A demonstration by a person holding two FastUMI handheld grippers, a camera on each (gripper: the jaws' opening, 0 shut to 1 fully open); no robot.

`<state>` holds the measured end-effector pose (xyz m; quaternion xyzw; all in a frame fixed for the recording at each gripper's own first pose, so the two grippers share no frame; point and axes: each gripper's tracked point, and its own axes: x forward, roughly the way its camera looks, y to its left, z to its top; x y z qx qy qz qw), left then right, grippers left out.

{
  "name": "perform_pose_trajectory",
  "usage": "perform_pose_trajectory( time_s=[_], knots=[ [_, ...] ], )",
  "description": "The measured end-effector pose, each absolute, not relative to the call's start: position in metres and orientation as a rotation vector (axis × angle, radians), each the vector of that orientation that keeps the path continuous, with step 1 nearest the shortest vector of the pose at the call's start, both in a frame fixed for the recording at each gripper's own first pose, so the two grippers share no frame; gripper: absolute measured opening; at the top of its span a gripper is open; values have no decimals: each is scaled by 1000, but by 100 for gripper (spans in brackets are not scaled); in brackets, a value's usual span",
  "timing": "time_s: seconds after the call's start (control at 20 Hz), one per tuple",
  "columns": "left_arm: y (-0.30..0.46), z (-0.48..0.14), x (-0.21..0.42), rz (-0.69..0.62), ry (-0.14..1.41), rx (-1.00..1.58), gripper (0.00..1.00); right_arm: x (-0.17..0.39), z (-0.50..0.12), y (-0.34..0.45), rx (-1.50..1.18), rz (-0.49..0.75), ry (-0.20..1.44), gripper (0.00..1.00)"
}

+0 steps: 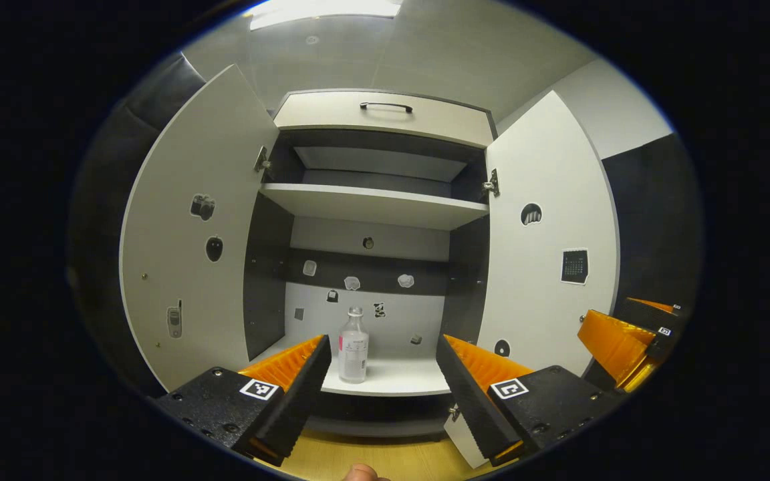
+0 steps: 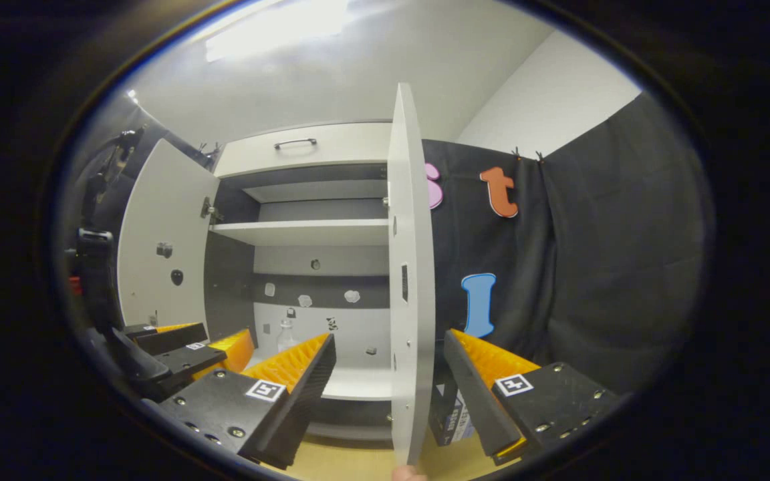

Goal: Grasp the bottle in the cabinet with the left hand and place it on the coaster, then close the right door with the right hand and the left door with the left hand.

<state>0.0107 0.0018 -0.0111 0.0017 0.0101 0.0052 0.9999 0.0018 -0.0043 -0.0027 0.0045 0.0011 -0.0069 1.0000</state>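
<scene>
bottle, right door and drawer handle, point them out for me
bottle (image 1: 353,351), left gripper view, middle of its body
right door (image 2: 410,280), right gripper view, its near edge
drawer handle (image 1: 386,106), left gripper view, middle of the bar

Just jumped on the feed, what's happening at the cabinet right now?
A person holds a gripper in each hand in front of an open cabinet. Both doors are swung wide. The bottle stands upright on the lower shelf, untouched. The left gripper is open and lined up facing it, short of a grasp. The right gripper is also open, with the edge of the right door showing between its fingers, not clamped. Nothing has been moved to a coaster yet.
</scene>
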Motion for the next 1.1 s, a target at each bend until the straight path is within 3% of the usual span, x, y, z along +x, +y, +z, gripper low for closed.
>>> perform_pose_trajectory(
  time_s=[0.4, 1.1],
  knots=[
    [31, -33, 71, 62, 46, 50, 99, -8, 2, -28, -2, -74, -11, 98],
    [70, -116, 236, 127, 165, 111, 99, -5, -10, -122, -97, -340, 26, 98]
  ],
)
